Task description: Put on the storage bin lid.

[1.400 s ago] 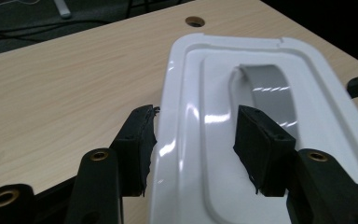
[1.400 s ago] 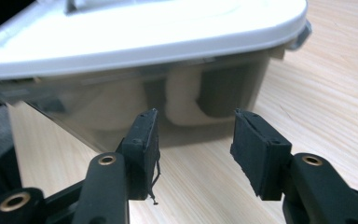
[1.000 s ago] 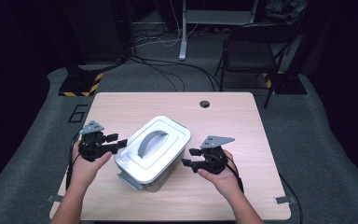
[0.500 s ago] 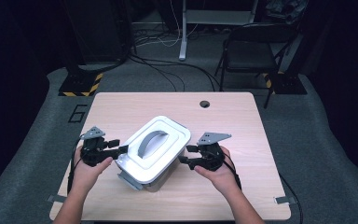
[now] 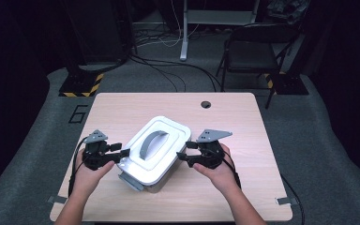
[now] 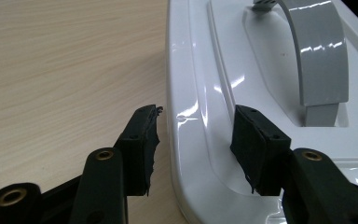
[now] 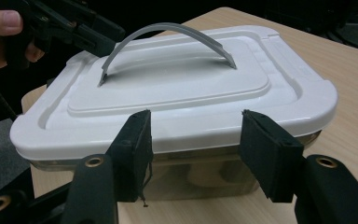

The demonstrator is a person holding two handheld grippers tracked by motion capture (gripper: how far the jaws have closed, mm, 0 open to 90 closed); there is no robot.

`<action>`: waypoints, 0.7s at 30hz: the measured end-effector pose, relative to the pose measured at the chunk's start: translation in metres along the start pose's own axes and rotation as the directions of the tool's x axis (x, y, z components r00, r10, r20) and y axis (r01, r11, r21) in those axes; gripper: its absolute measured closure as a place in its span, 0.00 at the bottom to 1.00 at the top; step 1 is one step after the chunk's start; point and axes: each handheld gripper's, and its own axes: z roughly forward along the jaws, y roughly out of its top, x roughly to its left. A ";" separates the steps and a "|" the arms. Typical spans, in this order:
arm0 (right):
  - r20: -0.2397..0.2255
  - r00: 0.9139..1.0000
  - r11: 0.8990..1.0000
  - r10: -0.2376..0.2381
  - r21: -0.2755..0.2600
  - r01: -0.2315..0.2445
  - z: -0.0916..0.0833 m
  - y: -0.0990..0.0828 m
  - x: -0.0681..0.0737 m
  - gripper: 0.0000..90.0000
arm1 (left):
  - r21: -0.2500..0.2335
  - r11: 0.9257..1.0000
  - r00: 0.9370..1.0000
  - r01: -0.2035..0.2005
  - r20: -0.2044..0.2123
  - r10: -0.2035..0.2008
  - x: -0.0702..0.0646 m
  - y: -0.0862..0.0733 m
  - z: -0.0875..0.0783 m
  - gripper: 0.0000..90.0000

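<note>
A white-lidded box (image 5: 155,153) with a grey arched handle (image 5: 149,143) stands at an angle on the wooden table (image 5: 234,122). My left gripper (image 5: 123,155) is at the box's left side, open. In the left gripper view its jaws straddle the lid's rim (image 6: 186,84): one finger is over bare table, the other over the lid. My right gripper (image 5: 183,153) is at the box's right side, open. In the right gripper view the lid (image 7: 177,88) and the clear body (image 7: 200,177) lie just beyond its spread jaws, and I cannot tell if they touch.
A round cable hole (image 5: 206,104) sits near the table's far edge. Beyond the table are a folding chair (image 5: 253,51), floor cables (image 5: 168,70) and a black stand with hazard tape (image 5: 82,84). The person's left hand and gripper (image 7: 60,25) show beyond the box.
The left gripper has moved right, up to the box's rim. The right gripper has edged left toward the box. The box has not moved.
</note>
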 end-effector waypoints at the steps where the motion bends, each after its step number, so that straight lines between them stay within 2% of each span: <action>1: -0.002 1.000 1.000 -0.005 -0.001 0.005 0.002 0.002 0.001 0.48 | -0.001 1.000 1.000 0.004 0.005 -0.004 0.001 -0.001 0.000 0.56; 7: 0.012 0.999 0.999 -0.047 -0.012 0.047 0.011 0.012 0.010 0.44 | -0.015 1.000 1.000 -0.003 0.025 0.004 0.002 -0.003 -0.001 0.57; 11: -0.002 0.997 0.997 -0.072 -0.004 0.072 0.020 0.017 0.016 0.44 | -0.013 1.000 0.999 -0.012 0.033 0.012 0.003 -0.004 -0.001 0.58; 17: -0.013 0.997 0.996 -0.082 0.043 0.082 0.033 0.013 0.020 0.44 | -0.011 1.000 0.999 -0.010 0.042 0.010 0.004 -0.004 -0.001 0.58; 21: -0.022 0.996 0.994 -0.091 0.053 0.092 0.037 0.011 0.021 0.44 | -0.008 1.000 0.999 0.004 0.041 -0.003 0.005 -0.004 -0.001 0.58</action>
